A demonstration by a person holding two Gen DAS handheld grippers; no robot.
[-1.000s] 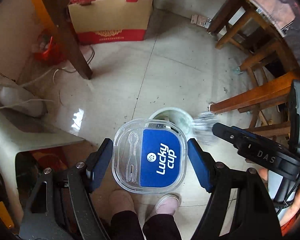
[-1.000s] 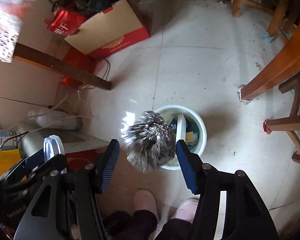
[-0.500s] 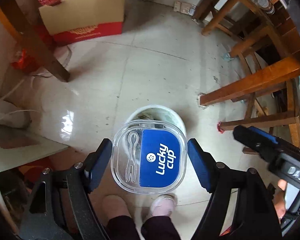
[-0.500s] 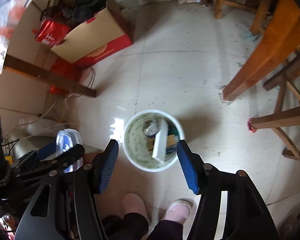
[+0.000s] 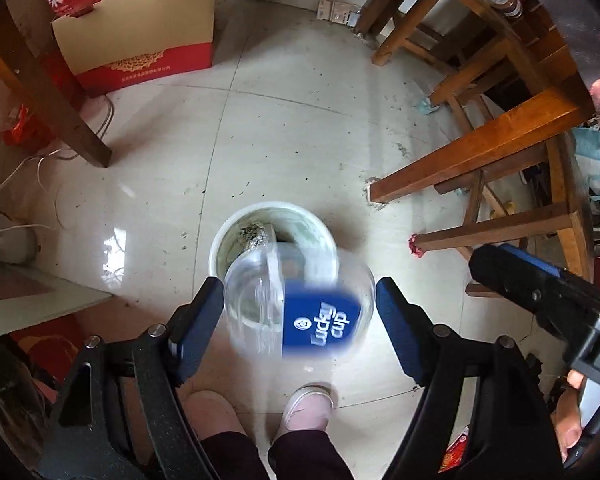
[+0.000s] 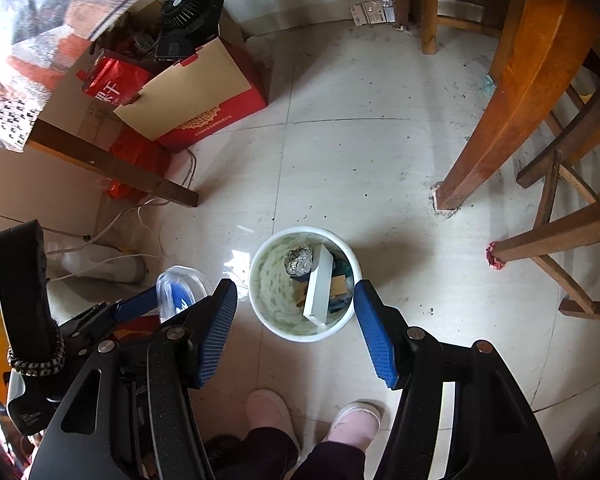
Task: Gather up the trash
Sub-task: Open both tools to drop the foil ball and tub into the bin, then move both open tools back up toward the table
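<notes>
left wrist view: left gripper tipped steeply down at the floor, over the white bin.
a blurred clear lucky cup lid sits tilted between its released blue fingers, with a gap showing at the right pad. right gripper also aims down, spread and empty, framing the bin at lower centre, where a foil ball and white box lie. pink shoes stand below.

cardboard box (red base) | black fan | wooden table leg
</notes>
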